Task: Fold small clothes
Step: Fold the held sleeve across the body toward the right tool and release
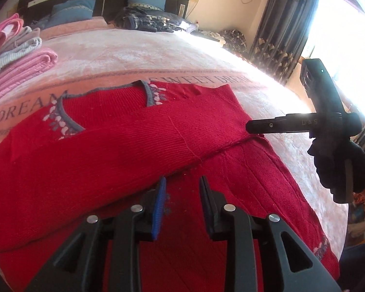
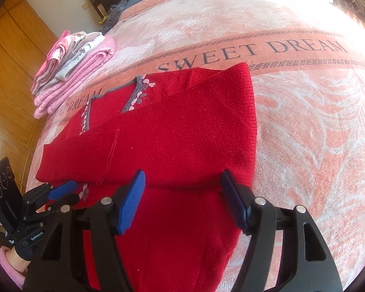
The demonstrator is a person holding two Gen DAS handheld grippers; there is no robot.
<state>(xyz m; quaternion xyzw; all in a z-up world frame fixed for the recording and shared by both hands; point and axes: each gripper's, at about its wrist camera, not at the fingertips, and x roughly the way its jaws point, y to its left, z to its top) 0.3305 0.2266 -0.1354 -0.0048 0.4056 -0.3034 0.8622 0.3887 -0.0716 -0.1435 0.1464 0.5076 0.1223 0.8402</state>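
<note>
Red knitted sweater (image 2: 182, 133): soft, limp; both your grippers (image 2: 182, 199) (image 1: 181, 199) gape empty; pinch the hem edges nearest your jaws.

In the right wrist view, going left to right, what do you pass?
Left gripper → stack of folded clothes → red sweater → bare pink bedspread.

The red knitted sweater (image 2: 172, 143) lies flat on my bed, partly folded: both sleeves are turned in across the chest, one overlapping the other in a slanted band. Its V-neck, edged in grey with pink and white flowers, points toward the headboard. Off to the left sits the stack of folded clothes (image 2: 73, 70), pink and pale grey, well apart.
</note>
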